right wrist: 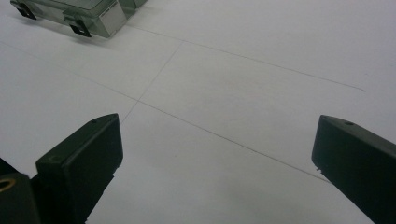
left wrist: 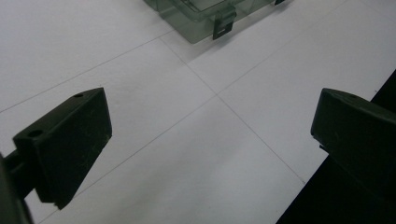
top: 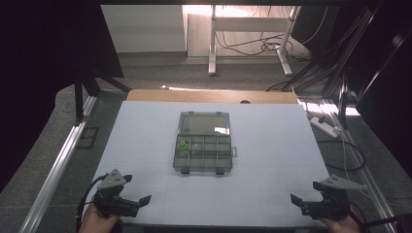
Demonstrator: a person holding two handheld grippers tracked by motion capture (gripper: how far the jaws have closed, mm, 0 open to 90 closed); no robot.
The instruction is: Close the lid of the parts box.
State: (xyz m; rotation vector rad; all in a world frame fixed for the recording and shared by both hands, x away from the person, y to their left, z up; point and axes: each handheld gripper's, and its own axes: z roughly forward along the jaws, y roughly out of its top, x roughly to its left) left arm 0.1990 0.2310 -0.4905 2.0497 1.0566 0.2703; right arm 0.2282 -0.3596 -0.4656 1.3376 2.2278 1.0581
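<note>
Both tongs are released and hold nothing: the left gripper (top: 127, 196) and right gripper (top: 311, 200) rest at the near edge of the white table (top: 272, 145); the open compartment box (top: 203, 143) sits mid-table, well apart; I judge this the start; next comes a reach forward over bare surface, with room all round.

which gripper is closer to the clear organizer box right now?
Left, by a modest margin. The left gripper sits at the table's near-left corner, below-left of the clear organizer box. The right gripper is at the near-right corner, farther off.
</note>
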